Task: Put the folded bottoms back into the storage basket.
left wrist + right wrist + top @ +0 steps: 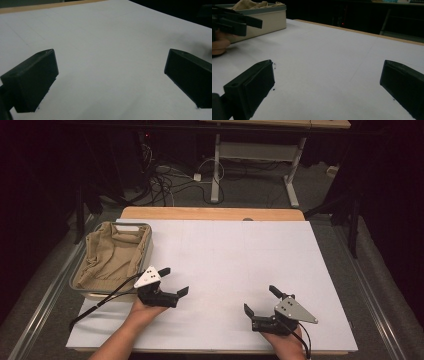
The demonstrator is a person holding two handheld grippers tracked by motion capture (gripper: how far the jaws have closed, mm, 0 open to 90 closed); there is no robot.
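While both tools rest near me on the white sheet, the beige cloth [111, 257] waits in its grey bin [146, 251] at far left.

I hold my left gripper [173, 281] just right of the bin, jaws spread wide and empty, likely poised to reach for the cloth. My right gripper [260, 301] sits well apart at near right, equally wide and empty, leaving the white table [240, 255] bare between them as room to work.
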